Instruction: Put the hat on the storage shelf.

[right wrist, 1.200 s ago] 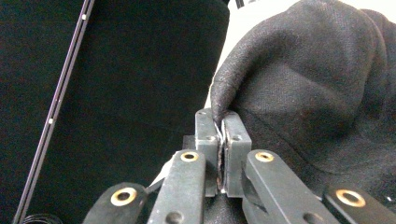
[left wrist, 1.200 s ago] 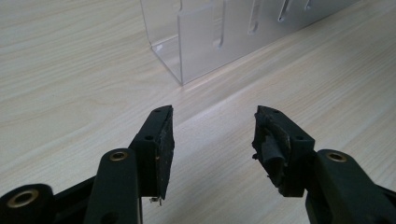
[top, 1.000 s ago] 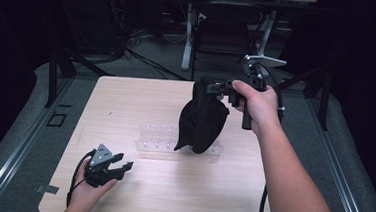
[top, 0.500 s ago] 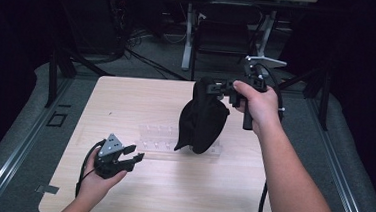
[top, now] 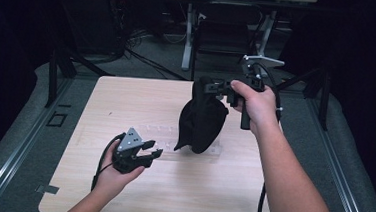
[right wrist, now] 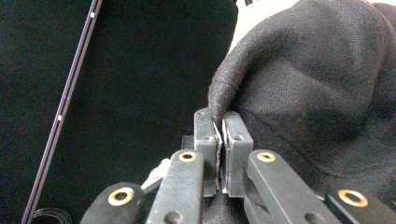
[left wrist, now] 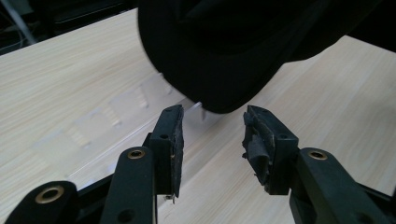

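So the black cloth bag (top: 201, 118) is hanging off my right gripper (top: 216, 86), lifted over the middle-right of the table, its bottom just above a clear plastic tray (top: 173, 141) lying flat on the wood. In the right gripper view the jaws are pinched tight on a fold of the bag's edge (right wrist: 219, 100), nothing but fabric between them.

My guess is it's light and totally floppy. It sags into a teardrop, so it won't hold any shape by itself. The weave looks grippy, not slick, so a hem pinch should hold. If I want the mouth open I'd take the opposite rim with the other hand.

My left gripper (top: 149, 151) is low at the front left, jaws wide apart and empty, pointed at the bag's bottom (left wrist: 219, 70) and the tray (left wrist: 116, 116).

The table (top: 126, 96) is light wood. Around it there's grey floor, cables, and another table's legs (top: 188, 36) at the back of a dark room.
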`<state>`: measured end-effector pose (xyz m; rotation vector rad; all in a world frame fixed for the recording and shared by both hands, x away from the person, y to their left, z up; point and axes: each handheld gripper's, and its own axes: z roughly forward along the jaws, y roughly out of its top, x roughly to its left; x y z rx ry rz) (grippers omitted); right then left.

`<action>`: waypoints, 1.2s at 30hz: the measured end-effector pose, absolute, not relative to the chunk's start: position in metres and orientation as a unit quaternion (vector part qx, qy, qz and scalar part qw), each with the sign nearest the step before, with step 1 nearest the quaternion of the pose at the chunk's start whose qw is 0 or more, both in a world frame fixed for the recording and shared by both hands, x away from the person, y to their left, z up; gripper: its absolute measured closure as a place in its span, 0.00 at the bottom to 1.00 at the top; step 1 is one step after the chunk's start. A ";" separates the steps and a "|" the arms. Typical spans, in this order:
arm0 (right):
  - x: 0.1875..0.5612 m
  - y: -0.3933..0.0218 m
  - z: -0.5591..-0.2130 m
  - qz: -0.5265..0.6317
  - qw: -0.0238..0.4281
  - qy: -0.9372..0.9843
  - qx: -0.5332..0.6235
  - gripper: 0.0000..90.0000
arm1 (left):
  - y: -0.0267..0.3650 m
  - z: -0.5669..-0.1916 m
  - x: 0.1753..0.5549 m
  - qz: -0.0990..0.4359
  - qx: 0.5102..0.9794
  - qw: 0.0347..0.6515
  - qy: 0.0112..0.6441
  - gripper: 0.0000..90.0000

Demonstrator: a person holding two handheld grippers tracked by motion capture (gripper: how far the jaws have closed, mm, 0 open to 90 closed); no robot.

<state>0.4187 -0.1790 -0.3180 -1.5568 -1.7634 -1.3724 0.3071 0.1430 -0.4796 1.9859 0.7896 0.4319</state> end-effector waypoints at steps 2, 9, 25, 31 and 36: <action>0.419 -0.179 -0.318 -0.493 0.207 -0.633 -0.560 0.97 | 0.136 -0.478 0.306 0.177 0.810 0.462 0.314 0.64; 0.419 -0.177 -0.317 -0.495 0.205 -0.633 -0.560 0.97 | 0.117 -0.468 0.304 0.179 0.815 0.468 0.290 0.64; 0.419 -0.167 -0.317 -0.499 0.209 -0.633 -0.554 0.96 | 0.092 -0.469 0.308 0.191 0.822 0.460 0.277 0.81; 0.419 -0.166 -0.317 -0.499 0.210 -0.634 -0.553 0.96 | 0.089 -0.471 0.309 0.205 0.824 0.454 0.268 0.88; 0.420 -0.165 -0.317 -0.503 0.215 -0.633 -0.548 0.93 | 0.089 -0.471 0.307 0.219 0.827 0.446 0.263 0.91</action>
